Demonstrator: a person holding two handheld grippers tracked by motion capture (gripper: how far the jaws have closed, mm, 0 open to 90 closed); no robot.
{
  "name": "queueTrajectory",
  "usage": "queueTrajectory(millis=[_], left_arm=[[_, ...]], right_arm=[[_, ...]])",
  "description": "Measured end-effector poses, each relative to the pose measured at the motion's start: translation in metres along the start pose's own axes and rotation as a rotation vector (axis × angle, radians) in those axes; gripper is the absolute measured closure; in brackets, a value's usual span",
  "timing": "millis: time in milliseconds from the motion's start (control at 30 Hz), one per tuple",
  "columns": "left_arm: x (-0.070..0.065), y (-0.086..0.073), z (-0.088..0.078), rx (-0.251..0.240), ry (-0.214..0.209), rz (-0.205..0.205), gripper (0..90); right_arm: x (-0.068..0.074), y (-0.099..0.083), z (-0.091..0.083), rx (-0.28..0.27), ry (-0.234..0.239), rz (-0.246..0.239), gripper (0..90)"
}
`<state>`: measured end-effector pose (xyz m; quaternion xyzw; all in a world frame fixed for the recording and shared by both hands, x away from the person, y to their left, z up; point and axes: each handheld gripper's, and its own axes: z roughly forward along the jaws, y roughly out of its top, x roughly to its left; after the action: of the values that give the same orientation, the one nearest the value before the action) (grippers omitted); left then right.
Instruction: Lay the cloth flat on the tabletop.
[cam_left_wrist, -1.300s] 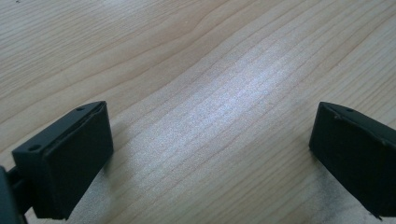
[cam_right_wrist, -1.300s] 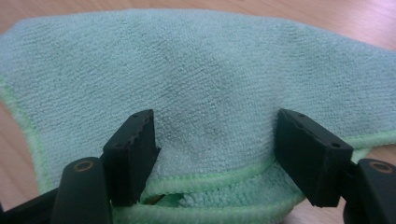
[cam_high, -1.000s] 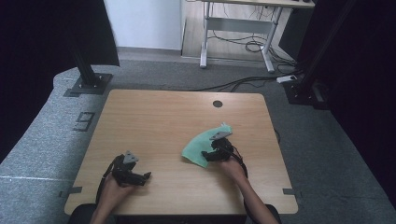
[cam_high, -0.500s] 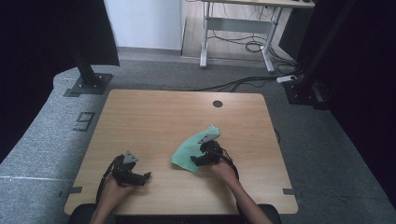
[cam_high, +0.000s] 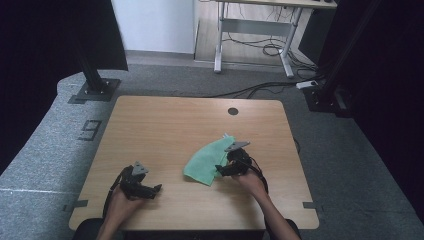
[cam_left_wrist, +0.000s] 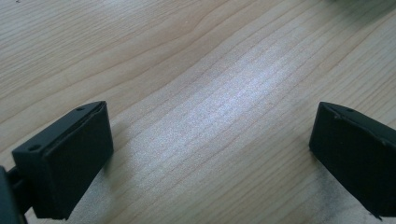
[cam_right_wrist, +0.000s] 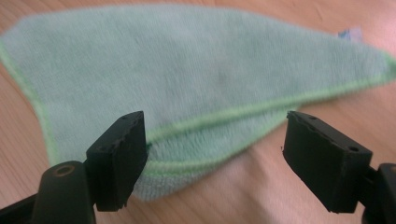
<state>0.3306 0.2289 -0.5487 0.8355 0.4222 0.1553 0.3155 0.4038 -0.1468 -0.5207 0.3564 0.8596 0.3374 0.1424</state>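
High view: green cloth (cam_high: 206, 161) folded over on table (cam_high: 165, 125), right of centre, just beside right gripper (cam_high: 223, 170); likely laid flat for next fold. Left gripper (cam_high: 150, 190) parked near front edge, well apart from cloth.

Left gripper view: jaws wide, bare wood between, nothing held.

Right gripper view: jaws wide, straddling cloth's folded edge (cam_right_wrist: 224, 116); left pad touching or just beside it, no pinch.

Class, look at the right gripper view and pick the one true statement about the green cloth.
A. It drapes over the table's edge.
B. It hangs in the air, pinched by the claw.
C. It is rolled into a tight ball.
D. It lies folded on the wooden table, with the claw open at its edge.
D: the green cloth lies flat and folded on the table, the right claw standing open at its near edge.
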Motion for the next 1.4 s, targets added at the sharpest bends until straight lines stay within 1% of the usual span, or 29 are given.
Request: queueTrajectory(millis=[100, 233, 267, 300, 367, 433, 500, 567, 700, 767, 833, 867, 933, 967, 1033, 1133, 1233, 1333, 1367, 1400], left_arm=[[-0.001, 0.000, 0.000, 0.001, 0.005, -0.006, 0.0], [-0.004, 0.002, 0.001, 0.004, 0.007, -0.010, 0.0], [-0.004, 0.002, 0.001, 0.004, 0.007, -0.010, 0.9], [-0.006, 0.005, 0.001, 0.009, 0.002, -0.006, 3.4], [-0.009, 0.009, 0.001, 0.021, -0.008, 0.001, 6.3], [-0.014, 0.015, 0.002, 0.020, -0.026, 0.012, 6.9], [-0.020, 0.022, 0.001, 0.005, -0.043, 0.035, 9.3], [-0.027, 0.031, -0.001, -0.021, -0.078, 0.051, 13.6], [-0.041, 0.054, -0.001, -0.070, -0.150, 0.064, 16.0], [-0.051, 0.068, 0.001, -0.080, -0.166, 0.095, 17.6], [-0.062, 0.082, 0.005, -0.085, -0.187, 0.140, 19.5], [-0.066, 0.087, 0.006, -0.089, -0.195, 0.154, 21.1], [-0.077, 0.098, 0.011, -0.093, -0.228, 0.184, 23.9], [-0.081, 0.102, 0.013, -0.093, -0.241, 0.200, 25.7], [-0.089, 0.109, 0.021, -0.089, -0.264, 0.208, 26.1], [-0.100, 0.114, 0.034, -0.080, -0.279, 0.223, 29.2], [-0.109, 0.114, 0.046, -0.055, -0.297, 0.239, 33.9], [-0.118, 0.109, 0.057, -0.023, -0.317, 0.255, 38.7], [-0.118, 0.109, 0.057, -0.023, -0.317, 0.255, 39.6], [-0.123, 0.106, 0.064, 0.009, -0.306, 0.279, 40.8]], right_arm=[[-0.003, -0.011, 0.000, 0.007, -0.016, 0.004, 21.8], [-0.005, -0.020, 0.003, 0.018, -0.033, 0.008, 21.9], [-0.005, -0.020, 0.003, 0.018, -0.033, 0.008, 21.9], [-0.006, -0.025, 0.007, 0.022, -0.039, 0.005, 21.3], [-0.007, -0.027, 0.007, 0.008, -0.028, 0.027, 21.2], [-0.009, -0.030, 0.007, -0.007, -0.018, 0.038, 20.8], [-0.010, -0.032, 0.007, -0.026, -0.017, 0.043, 19.2], [-0.010, -0.034, 0.007, -0.036, -0.019, 0.049, 18.8], [-0.010, -0.037, 0.007, -0.057, -0.020, 0.049, 18.5], [-0.010, -0.038, 0.007, -0.067, -0.022, 0.049, 18.5], [-0.010, -0.039, 0.007, -0.071, -0.020, 0.050, 18.5], [-0.010, -0.039, 0.007, -0.072, -0.019, 0.048, 18.5], [-0.010, -0.040, 0.007, -0.078, -0.017, 0.046, 18.5], [-0.010, -0.040, 0.007, -0.081, -0.018, 0.044, 18.5], [-0.010, -0.040, 0.007, -0.085, -0.019, 0.044, 18.4], [-0.010, -0.041, 0.007, -0.090, -0.018, 0.045, 18.5], [-0.010, -0.041, 0.007, -0.094, -0.020, 0.047, 18.5], [-0.010, -0.042, 0.007, -0.095, -0.020, 0.048, 18.5], [-0.010, -0.042, 0.007, -0.095, -0.020, 0.048, 18.5], [-0.010, -0.042, 0.007, -0.096, -0.020, 0.049, 18.4]])
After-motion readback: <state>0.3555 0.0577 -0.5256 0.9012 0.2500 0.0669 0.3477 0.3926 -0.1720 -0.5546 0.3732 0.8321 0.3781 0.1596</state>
